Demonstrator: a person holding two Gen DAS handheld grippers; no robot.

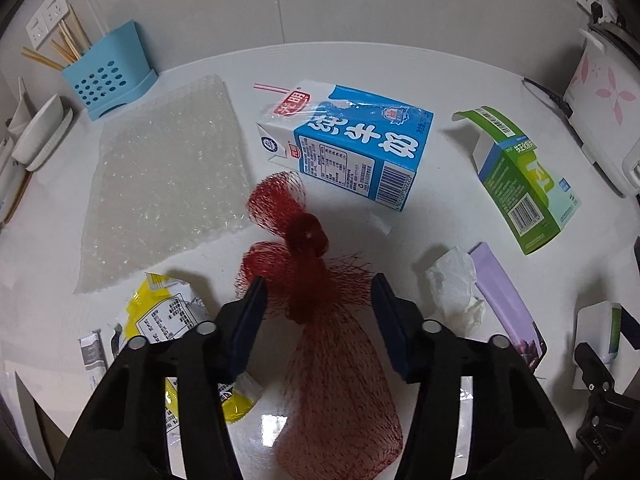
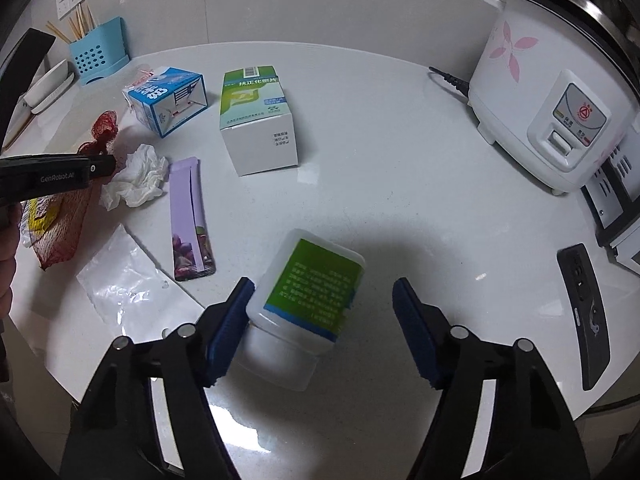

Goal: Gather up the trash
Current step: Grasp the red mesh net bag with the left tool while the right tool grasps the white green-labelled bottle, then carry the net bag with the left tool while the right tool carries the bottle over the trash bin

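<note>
A red mesh net bag (image 1: 320, 300) lies on the white table between the fingers of my open left gripper (image 1: 320, 292); it also shows in the right wrist view (image 2: 68, 216). A blue milk carton (image 1: 352, 140), a bubble-wrap sheet (image 1: 168, 184), a yellow wrapper (image 1: 160, 316), a crumpled tissue (image 1: 456, 284), a purple sachet (image 1: 504, 300) and a green box (image 1: 524, 184) lie around it. My open right gripper (image 2: 324, 300) straddles a white bottle with a green label (image 2: 308, 292) lying on its side.
A blue utensil holder with chopsticks (image 1: 108, 76) stands at the back left. A white rice cooker (image 2: 552, 92) stands at the right, with a dark remote (image 2: 588, 312) near the table edge. A clear plastic bag (image 2: 124, 280) lies near the front.
</note>
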